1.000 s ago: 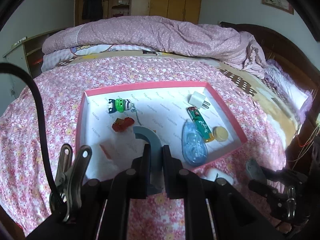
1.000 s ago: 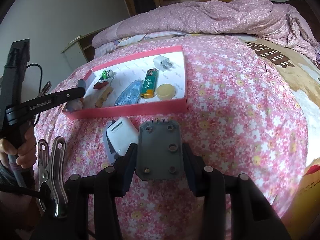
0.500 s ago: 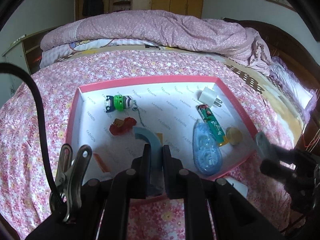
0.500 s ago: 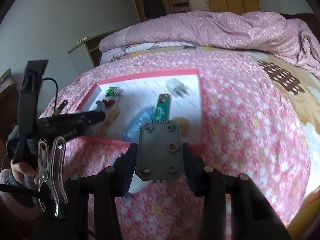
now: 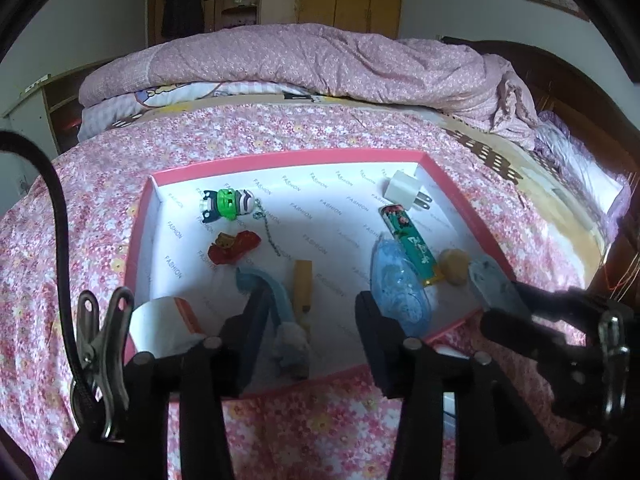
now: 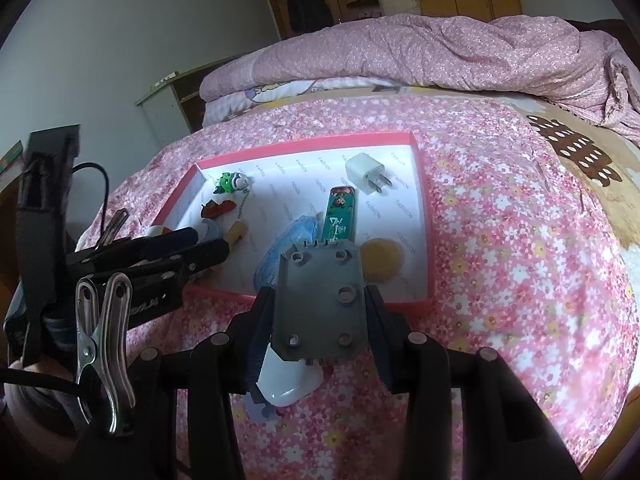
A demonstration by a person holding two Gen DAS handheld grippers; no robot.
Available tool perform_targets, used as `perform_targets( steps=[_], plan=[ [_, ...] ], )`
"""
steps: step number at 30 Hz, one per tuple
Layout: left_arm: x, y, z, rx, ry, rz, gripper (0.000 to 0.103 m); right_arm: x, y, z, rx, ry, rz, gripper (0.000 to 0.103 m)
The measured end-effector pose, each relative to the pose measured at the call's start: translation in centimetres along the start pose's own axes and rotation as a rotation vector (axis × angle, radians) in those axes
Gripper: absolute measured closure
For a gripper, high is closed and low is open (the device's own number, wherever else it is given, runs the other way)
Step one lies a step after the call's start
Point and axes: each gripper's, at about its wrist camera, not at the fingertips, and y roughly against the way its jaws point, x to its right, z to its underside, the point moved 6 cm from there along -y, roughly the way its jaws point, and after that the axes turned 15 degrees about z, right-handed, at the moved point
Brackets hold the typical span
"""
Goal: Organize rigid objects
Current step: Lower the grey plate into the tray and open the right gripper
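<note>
Step in hand: you were filling the shallow pink-rimmed white cardboard box (image 5: 456, 204) on the flowered pink bedspread (image 5: 280, 132). One piece looked just set down inside, and another was on its way in.

Left claw (image 5: 308, 320): released. Its jaws stood wide apart over the near edge of the box, gripping nothing. The curved blue plastic piece with a grey fuzzy end (image 5: 276, 312) lay on the box floor between them. Whether the left finger touched it, I could not tell.

Right claw (image 6: 320, 304): clenched on the flat grey plastic plate with round holes (image 6: 322, 304), both fingers pressed to its side edges. It hung above the near rim of the box, the plate clear of the floor.

Already in the box: green striped figure keychain (image 5: 228, 204), red charm (image 5: 232, 246), white wall plug (image 5: 404, 192), green rectangular lighter (image 5: 412, 246), clear blue teardrop tape dispenser (image 5: 400, 292), tan round disc (image 5: 454, 266), small yellow wooden block (image 5: 302, 280), white and orange paper cup (image 5: 164, 326).

Still outside: white glossy earbud case (image 6: 288, 380), on the bedspread just beneath the right claw, near the box rim.

Next move, my judgement: you needed to carry the grey plate forward over the rim and lower it onto bare floor. The open patch in the middle looked best. Let go only once it was low. The tape dispenser and disc sat close under the plate's path and could be knocked.
</note>
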Motion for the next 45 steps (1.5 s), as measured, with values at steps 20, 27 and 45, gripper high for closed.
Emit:
perform_targets(
  steps=[20, 27, 45],
  plan=[
    [0.5, 1.3, 0.1, 0.007, 0.005, -0.006, 0.055, 0.4, -3.3, -4.1, 0.001, 0.006, 0.048, 0.058],
    [0.4, 1.2, 0.2, -0.004, 0.012, -0.003, 0.055, 1.0, -4.3, -5.2, 0.004, 0.005, 0.076, 0.058],
    [1.0, 2.9, 1.1, 0.003, 0.035, 0.015, 0.055, 1.2, -0.6, -2.7, 0.031, 0.017, 0.059, 0.049]
  ],
)
